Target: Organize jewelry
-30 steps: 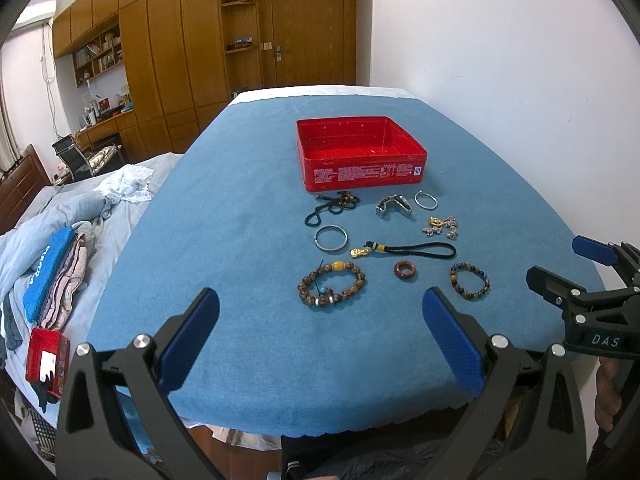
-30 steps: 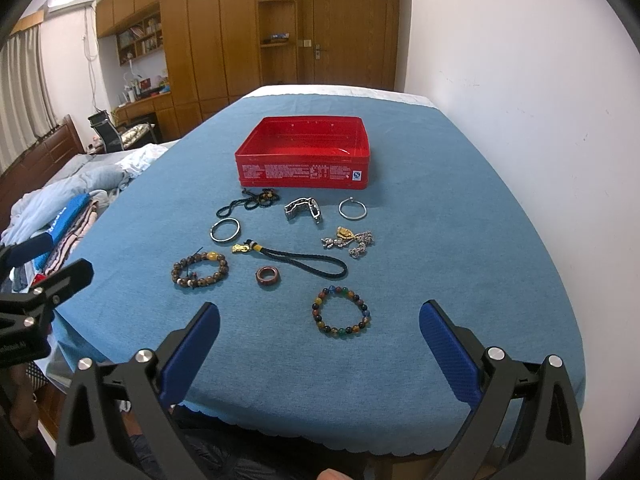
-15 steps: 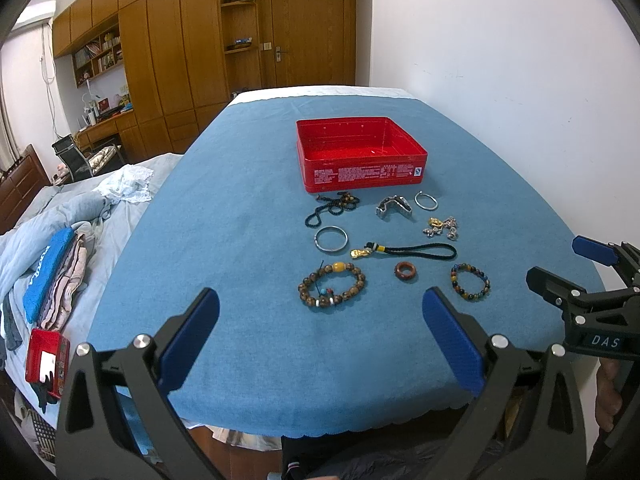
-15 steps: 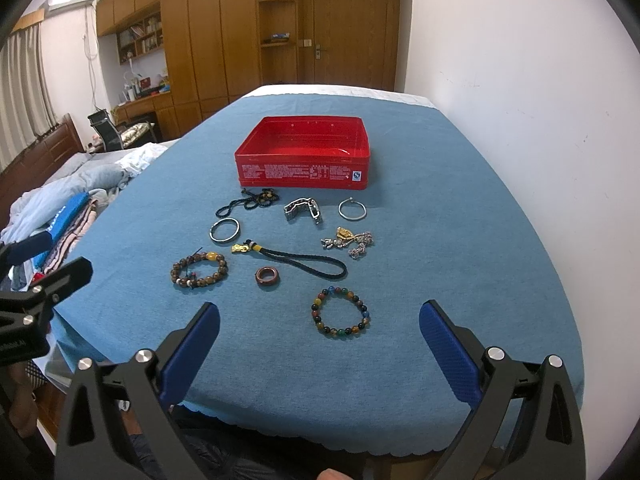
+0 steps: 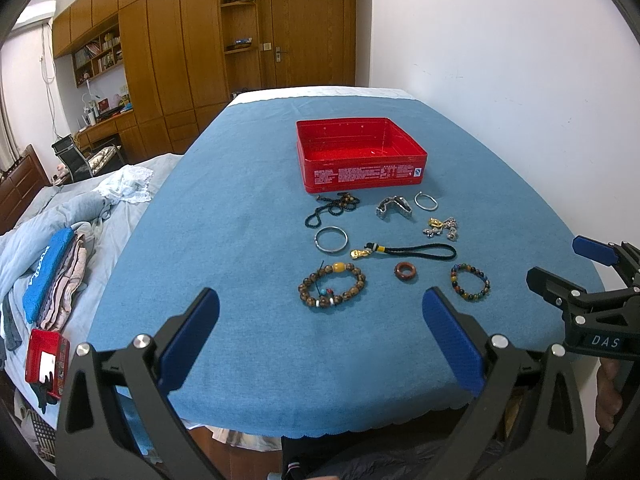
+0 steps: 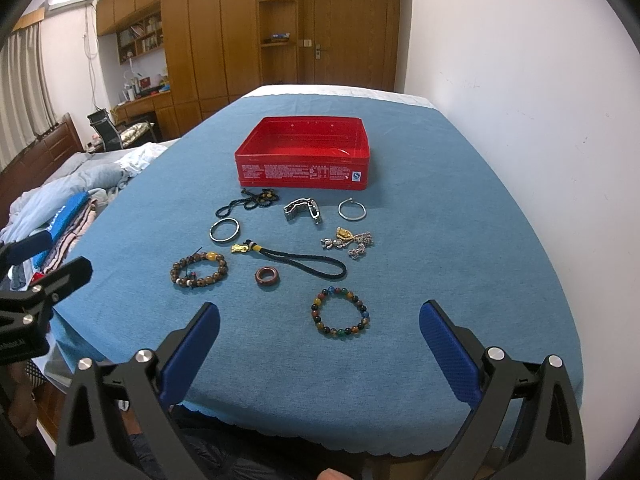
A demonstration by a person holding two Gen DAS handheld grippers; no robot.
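Note:
An empty red tin box (image 5: pixel 360 155) (image 6: pixel 304 160) stands on the blue cloth. In front of it lie several pieces: a brown bead bracelet (image 5: pixel 332 285) (image 6: pixel 199 270), a coloured bead bracelet (image 5: pixel 470 282) (image 6: pixel 340 313), a reddish ring (image 5: pixel 405 271) (image 6: pixel 267 277), a black cord with a gold charm (image 5: pixel 404 251) (image 6: pixel 296 262), a silver bangle (image 5: pixel 331 239) (image 6: pixel 224 230), and more near the box. My left gripper (image 5: pixel 320 336) and right gripper (image 6: pixel 319 338) both hang open above the table's near edge, holding nothing.
The blue-covered table (image 5: pixel 240 200) runs along a white wall (image 5: pixel 500 60) on the right. A bed with piled clothes (image 5: pixel 60 248) lies to the left, with a red packet (image 5: pixel 44 356) below it. Wooden cabinets and a door (image 5: pixel 312 32) stand at the back.

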